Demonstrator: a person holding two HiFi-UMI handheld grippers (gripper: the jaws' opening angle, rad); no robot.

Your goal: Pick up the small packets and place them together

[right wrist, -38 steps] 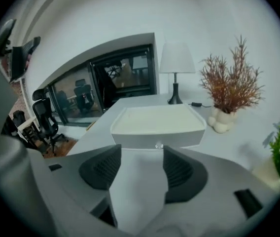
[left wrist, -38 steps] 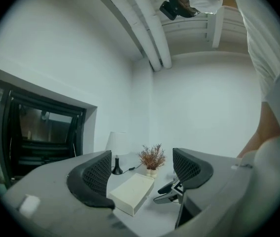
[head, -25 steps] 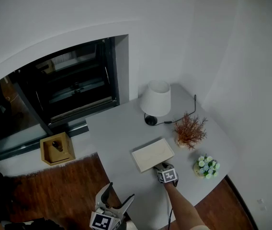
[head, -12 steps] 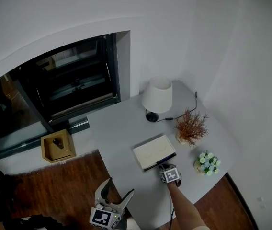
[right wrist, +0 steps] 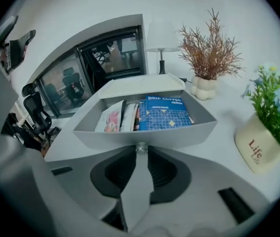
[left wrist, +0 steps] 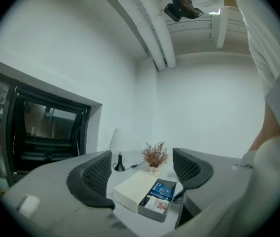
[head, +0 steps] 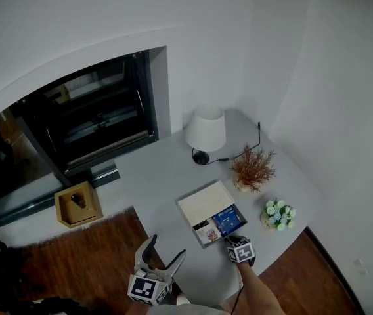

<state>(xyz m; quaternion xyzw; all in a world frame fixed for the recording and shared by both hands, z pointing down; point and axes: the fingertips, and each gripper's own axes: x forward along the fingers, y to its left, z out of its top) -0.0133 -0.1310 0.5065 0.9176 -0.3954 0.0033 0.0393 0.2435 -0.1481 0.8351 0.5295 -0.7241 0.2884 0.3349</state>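
A white box sleeve (head: 204, 202) lies mid-table with its grey drawer (right wrist: 145, 135) slid out toward me. Inside the drawer lie a blue drip-coffee packet (right wrist: 163, 113) and a pinkish packet (right wrist: 111, 117), with thin packets standing between them. My right gripper (right wrist: 139, 169) is shut on the drawer's grey pull tab (right wrist: 136, 181), at the drawer's front wall. In the head view the right gripper (head: 236, 241) sits just below the blue packet (head: 228, 219). My left gripper (head: 165, 249) hangs open off the table's near-left edge, with nothing between its jaws; it looks toward the box (left wrist: 135, 186).
A white lamp (head: 206, 131) stands at the back of the table, with a dried plant (head: 252, 169) and a pot of small flowers (head: 277, 214) right of the box. A wooden box (head: 78, 204) sits on the ledge by the dark window (head: 88, 120). Wood floor lies below.
The right gripper closed on the pull tab and drew back toward me. The drawer slid out of the sleeve and the packets came into sight. The left gripper barely moved.
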